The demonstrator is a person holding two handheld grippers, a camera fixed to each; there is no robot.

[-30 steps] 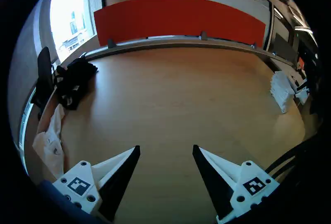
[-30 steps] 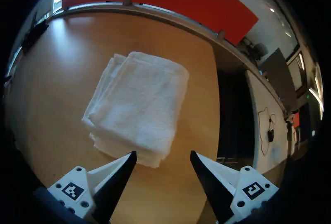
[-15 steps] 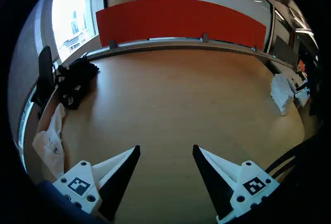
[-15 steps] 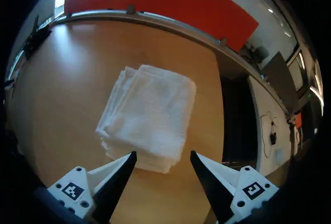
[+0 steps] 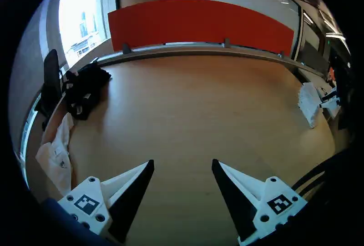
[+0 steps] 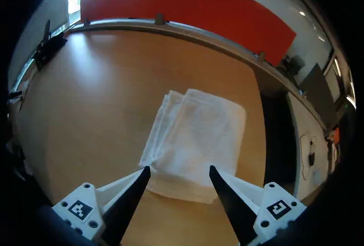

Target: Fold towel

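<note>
A stack of folded white towels [image 6: 195,143] lies on the wooden table [image 6: 100,96] near its right edge, seen in the right gripper view. My right gripper [image 6: 178,173] hangs open just above the stack's near edge, nothing between its fingers. In the left gripper view the same white towel stack [image 5: 310,104] shows small at the far right of the table [image 5: 195,105]. My left gripper [image 5: 182,168] is open over bare wood, far from the towels.
A black bag [image 5: 84,89] and a white plastic bag [image 5: 55,153] lie at the table's left edge. A black chair [image 5: 49,82] stands beyond them. A red divider panel [image 5: 200,23] runs along the far edge. The table drops off right of the towels [image 6: 277,146].
In the right gripper view the towel stack has slid right and down toward my fingers as the right gripper shifted left. The left gripper has barely moved.
</note>
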